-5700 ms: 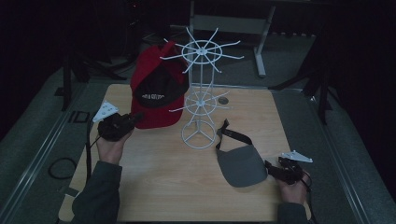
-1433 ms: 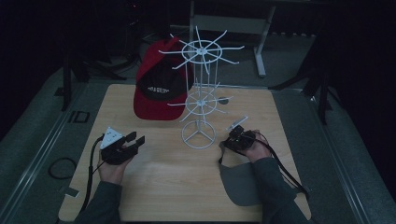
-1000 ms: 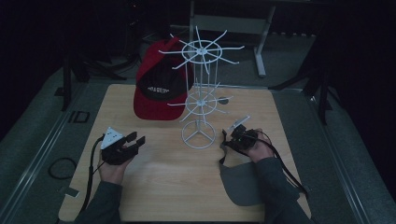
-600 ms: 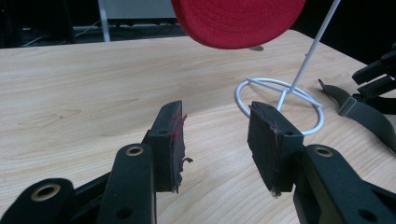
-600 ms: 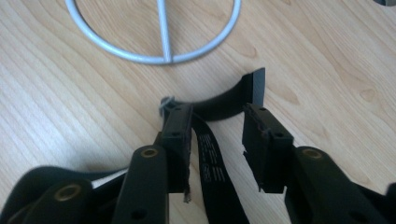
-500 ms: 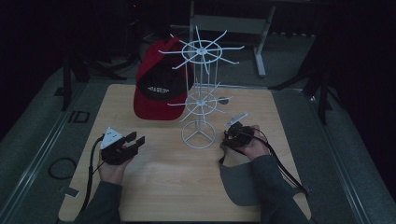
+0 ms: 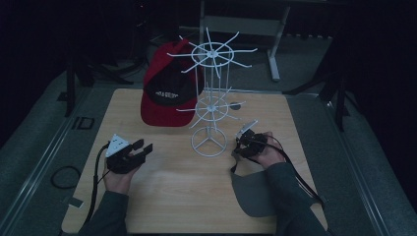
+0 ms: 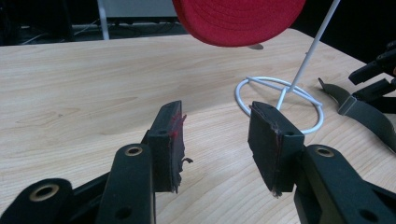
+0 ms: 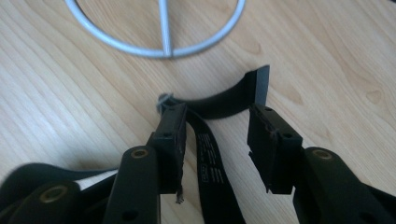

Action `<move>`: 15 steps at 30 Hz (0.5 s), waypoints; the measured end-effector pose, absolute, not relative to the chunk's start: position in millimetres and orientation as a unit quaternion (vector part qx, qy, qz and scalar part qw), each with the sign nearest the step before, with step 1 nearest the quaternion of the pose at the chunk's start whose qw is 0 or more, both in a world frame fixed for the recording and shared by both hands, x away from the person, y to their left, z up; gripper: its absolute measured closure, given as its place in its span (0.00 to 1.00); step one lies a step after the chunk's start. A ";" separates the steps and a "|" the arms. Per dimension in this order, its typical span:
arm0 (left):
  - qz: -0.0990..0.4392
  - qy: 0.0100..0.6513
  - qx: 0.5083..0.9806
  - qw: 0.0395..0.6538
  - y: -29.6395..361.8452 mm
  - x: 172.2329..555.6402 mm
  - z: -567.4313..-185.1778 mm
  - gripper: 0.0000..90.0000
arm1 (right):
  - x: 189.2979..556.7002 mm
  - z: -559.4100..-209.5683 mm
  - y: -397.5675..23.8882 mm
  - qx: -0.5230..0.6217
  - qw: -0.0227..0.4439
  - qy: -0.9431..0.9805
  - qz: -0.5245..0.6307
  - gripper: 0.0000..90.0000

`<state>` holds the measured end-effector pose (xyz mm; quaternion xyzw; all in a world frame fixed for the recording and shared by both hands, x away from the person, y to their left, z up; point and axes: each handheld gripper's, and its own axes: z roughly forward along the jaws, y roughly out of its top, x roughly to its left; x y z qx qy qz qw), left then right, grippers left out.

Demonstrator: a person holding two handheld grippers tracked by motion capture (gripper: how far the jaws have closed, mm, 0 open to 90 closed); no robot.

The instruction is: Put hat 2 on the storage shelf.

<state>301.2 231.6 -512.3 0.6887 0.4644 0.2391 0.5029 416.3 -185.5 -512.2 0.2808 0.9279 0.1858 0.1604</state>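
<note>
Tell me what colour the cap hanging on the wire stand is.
Red cap with a black front panel, clearest in the high view; its red brim shows in the left gripper view.

Left gripper (image 8: 215, 140) fingers apart over table (image 8: 70, 93), red cap (image 8: 238, 18), white stand (image 8: 280, 100)

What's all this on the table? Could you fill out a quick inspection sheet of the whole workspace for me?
Surface: wooden table, bare in front.
Job's things: grey cap lying flat; its black strap between the right gripper's jaws, not pinched. White wire rack upright; red cap hanging on it.
Clutter: nothing seen.
Grippers: left gripper open, holding nothing; right gripper open, jaws just opened.
Cables: black cable trails from the left gripper.
Surroundings: dark; metal stand behind.
</note>
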 end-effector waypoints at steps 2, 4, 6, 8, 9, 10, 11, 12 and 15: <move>0.239 0.464 0.688 0.503 231.9 301.2 -512.2 0.62 | 417.0 -515.3 -184.1 0.277 0.155 0.931 0.178 0.61; 0.239 0.464 0.689 0.503 232.0 301.2 -512.2 0.62 | 418.6 -518.4 -183.3 0.278 0.147 0.934 0.172 0.61; 0.239 0.464 0.689 0.502 232.0 301.3 -512.4 0.62 | 420.6 -521.3 -182.6 0.279 0.140 0.935 0.168 0.62; 0.239 0.465 0.689 0.502 232.0 301.4 -512.5 0.62 | 422.1 -523.5 -181.8 0.280 0.133 0.936 0.166 0.64; 0.239 0.465 0.689 0.502 231.9 301.4 -512.5 0.62 | 422.7 -524.5 -181.4 0.282 0.131 0.936 0.165 0.66; 0.239 0.465 0.689 0.502 231.9 301.3 -512.5 0.62 | 423.3 -525.8 -181.1 0.282 0.128 0.937 0.164 0.67; 0.239 0.465 0.689 0.502 231.9 301.3 -512.5 0.62 | 423.4 -527.4 -180.3 0.283 0.127 0.937 0.161 0.70; 0.239 0.465 0.689 0.502 232.0 301.3 -512.5 0.62 | 423.7 -528.9 -179.7 0.280 0.125 0.939 0.159 0.73; 0.239 0.465 0.689 0.502 232.1 301.1 -512.5 0.62 | 423.2 -531.1 -177.8 0.282 0.123 0.938 0.161 0.86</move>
